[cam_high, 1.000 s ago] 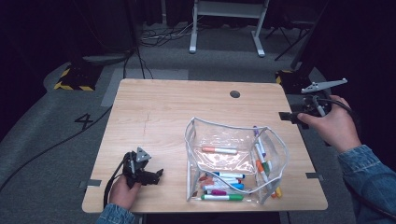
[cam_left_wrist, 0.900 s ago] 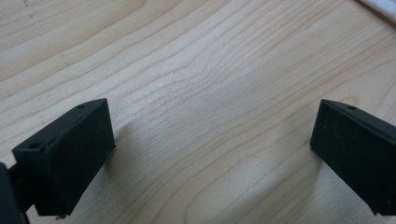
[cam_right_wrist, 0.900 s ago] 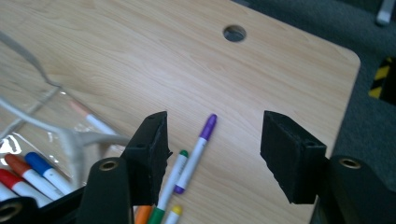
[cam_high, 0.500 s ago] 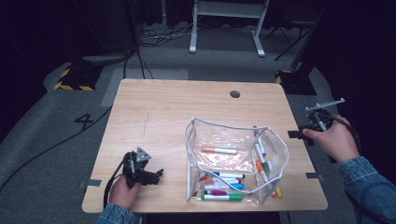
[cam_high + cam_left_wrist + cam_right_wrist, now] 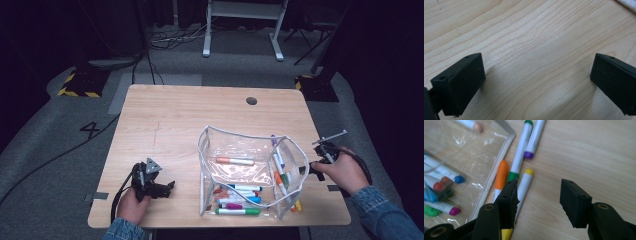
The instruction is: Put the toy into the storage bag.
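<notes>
Markers (image 5: 522, 157) lie on the table beside the clear pouch (image 5: 250, 175), at its 3 o'clock edge. Right gripper (image 5: 537, 202), jaws open and just closing, empty, could clamp two markers together; left gripper (image 5: 537, 82) rests open.

Light wood counter (image 5: 190, 120) with a dark round hole (image 5: 251, 101) near its far edge. A clear zip pouch (image 5: 245, 172) full of markers sits toward the near right corner. A few loose markers (image 5: 520, 157) lie right on the wood just beside the pouch's edge: orange, green, purple and yellow caps. Grey tape strips (image 5: 96, 196) stick to the near-left edge.
</notes>
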Demonstrator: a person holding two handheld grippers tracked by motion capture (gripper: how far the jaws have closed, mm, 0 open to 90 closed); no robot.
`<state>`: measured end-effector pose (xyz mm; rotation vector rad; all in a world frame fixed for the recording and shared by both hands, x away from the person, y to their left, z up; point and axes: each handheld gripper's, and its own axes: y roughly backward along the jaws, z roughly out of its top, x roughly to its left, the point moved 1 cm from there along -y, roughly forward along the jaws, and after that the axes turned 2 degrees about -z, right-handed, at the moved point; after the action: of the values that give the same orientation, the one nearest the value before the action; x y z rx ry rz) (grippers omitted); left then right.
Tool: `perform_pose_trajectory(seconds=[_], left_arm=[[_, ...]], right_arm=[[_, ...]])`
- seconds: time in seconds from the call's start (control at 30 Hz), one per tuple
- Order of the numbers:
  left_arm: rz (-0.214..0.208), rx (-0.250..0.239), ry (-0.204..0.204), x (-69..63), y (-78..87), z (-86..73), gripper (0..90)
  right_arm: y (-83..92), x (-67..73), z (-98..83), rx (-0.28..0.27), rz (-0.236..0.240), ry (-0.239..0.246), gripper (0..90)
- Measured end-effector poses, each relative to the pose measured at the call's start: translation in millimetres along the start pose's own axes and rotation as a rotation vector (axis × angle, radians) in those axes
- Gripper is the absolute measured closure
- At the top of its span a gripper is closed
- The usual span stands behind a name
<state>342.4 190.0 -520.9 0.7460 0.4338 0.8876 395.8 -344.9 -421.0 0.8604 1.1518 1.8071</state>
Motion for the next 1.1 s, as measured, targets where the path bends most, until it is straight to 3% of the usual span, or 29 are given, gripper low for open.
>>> perform_pose_trajectory(seconds=[0.27, 0.63, 0.87, 0.97, 1.1], left_arm=[[0.000, 0.000, 0.000, 0.0, 0.0, 0.0, 0.0], [0.000, 0.000, 0.000, 0.0, 0.0, 0.0, 0.0], [0.000, 0.000, 0.000, 0.0, 0.0, 0.0, 0.0], [-0.001, 0.000, 0.001, -0.1, 0.0, 0.0, 0.0], [0.000, 0.000, 0.000, 0.0, 0.0, 0.0, 0.0]], right_arm=[[-22.9, 11.7, -16.2, 0.058, 0.058, -0.010, 49.7], [-38.8, 21.3, -26.7, 0.102, 0.085, -0.026, 50.5], [-46.9, 20.9, -28.3, 0.128, 0.061, -0.004, 59.1], [-49.2, 19.0, -29.3, 0.157, 0.033, 0.001, 66.4], [-50.3, 12.6, -28.4, 0.145, -0.007, -0.021, 76.7]])
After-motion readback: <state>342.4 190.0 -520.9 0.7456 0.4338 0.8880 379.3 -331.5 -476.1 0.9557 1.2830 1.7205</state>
